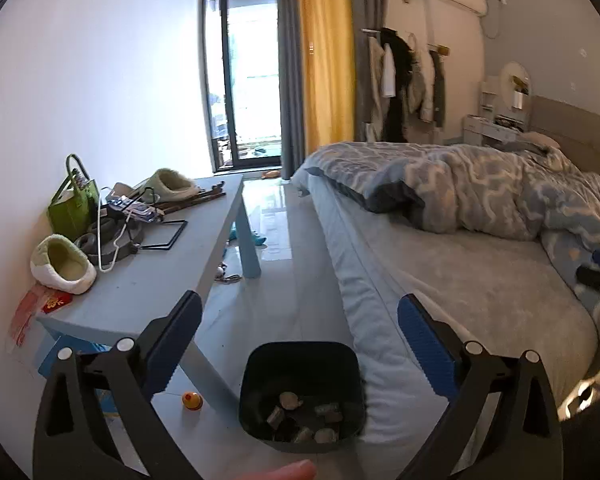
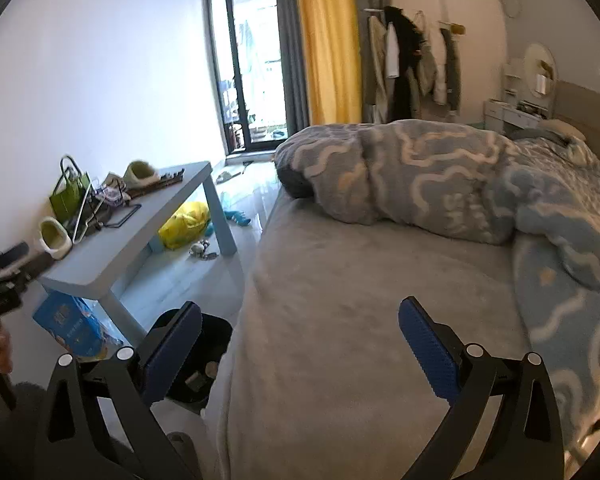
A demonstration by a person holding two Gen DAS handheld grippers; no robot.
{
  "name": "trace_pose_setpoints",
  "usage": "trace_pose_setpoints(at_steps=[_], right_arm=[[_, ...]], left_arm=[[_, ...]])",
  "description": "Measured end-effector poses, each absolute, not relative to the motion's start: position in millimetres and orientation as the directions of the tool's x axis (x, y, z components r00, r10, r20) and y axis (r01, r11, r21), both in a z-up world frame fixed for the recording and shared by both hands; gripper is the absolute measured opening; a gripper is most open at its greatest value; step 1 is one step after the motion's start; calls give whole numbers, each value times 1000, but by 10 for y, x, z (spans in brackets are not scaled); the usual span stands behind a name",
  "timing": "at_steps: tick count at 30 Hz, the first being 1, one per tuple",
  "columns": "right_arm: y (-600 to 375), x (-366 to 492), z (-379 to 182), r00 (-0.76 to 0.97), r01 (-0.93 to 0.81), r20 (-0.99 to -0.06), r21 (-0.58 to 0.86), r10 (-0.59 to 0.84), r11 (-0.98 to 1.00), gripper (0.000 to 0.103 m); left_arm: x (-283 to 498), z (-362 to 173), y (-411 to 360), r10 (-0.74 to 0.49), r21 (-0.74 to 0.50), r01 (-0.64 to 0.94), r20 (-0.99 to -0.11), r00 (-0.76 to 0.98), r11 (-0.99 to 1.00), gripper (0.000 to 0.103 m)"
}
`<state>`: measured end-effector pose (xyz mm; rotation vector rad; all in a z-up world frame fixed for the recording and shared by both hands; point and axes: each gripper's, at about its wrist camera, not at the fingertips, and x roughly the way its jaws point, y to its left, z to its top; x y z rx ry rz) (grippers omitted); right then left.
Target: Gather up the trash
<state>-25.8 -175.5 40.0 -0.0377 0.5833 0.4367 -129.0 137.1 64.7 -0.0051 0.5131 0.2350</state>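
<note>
Both claws are spread wide and hold nothing; the left gripper (image 1: 300,344) hangs above the black bin (image 1: 300,396), which sits on the floor against the bed (image 1: 460,300) with scraps inside; the right gripper (image 2: 300,340) hovers over the mattress.

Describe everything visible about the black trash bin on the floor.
The black trash bin is a squarish, round-cornered container, seemingly plastic, upright and lidless on the pale tiled floor, close against the bed's side and near the blue table's leg. Several crumpled scraps lie at its bottom. No gripper touches it; in the right wrist view, a finger partly hides it.
</note>
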Motion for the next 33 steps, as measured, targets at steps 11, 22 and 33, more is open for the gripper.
trace_pose_setpoints(at_steps=[11, 22, 33], right_arm=[[-2565, -1106, 441, 844, -312, -449, 34, 293, 950, 100], [-2702, -1257, 300, 826, -355, -451, 51, 339, 933, 100], [-2612, -1309, 292, 818, -381, -454, 31, 353, 924, 100]], left_arm=[[-1709, 460, 1187, 201, 46, -206, -497, 844, 978, 100], [-1854, 419, 1178, 201, 11, -227, -506, 839, 974, 100], [-1838, 391, 1143, 193, 12, -220, -525, 829, 976, 100]])
